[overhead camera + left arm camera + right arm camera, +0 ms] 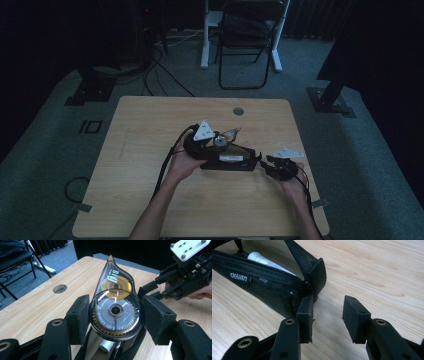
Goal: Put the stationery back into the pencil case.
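The left tongs [115,315] grip the correction tape dispenser [115,307] directly above the open pencil case [230,161], its pointed tip facing away. The right tongs [328,312] stand half open, empty, beside the case's end on the bench [150,150].

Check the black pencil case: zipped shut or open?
Open. The pencil case gapes along its zipper, a white item showing inside; the left gripper holds a correction tape above it.
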